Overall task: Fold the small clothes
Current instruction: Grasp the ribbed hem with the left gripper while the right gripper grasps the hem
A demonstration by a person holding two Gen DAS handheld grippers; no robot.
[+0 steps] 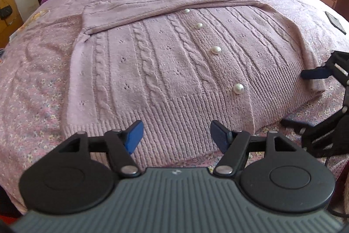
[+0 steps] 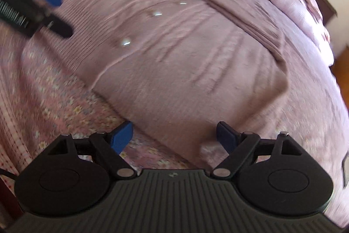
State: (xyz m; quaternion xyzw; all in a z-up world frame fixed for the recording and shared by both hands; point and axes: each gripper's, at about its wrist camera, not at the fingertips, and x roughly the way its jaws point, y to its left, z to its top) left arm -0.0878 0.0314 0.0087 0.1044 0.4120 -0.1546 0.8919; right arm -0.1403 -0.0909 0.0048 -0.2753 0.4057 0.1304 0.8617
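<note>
Both empty, wide-open grippers, left gripper [image 1: 176, 134] and right gripper [image 2: 174, 137], overhang cardigan [image 1: 174, 62] beside phone [image 1: 336, 22].

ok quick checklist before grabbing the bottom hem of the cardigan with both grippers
1. Left gripper open with nothing between the jaws: ok.
2. Right gripper open with nothing between the jaws: ok.
3. Left gripper over the ribbed hem of the cardigan: ok.
4. Right gripper over the hem corner: the corner lies between its fingers in the right wrist view, but that view is blurred, so contact cannot tell.
5. Sleeve folded across the chest: ok.
6. Buttons facing up, front closed: ok for the four that show; above the sleeve cannot tell.
</note>
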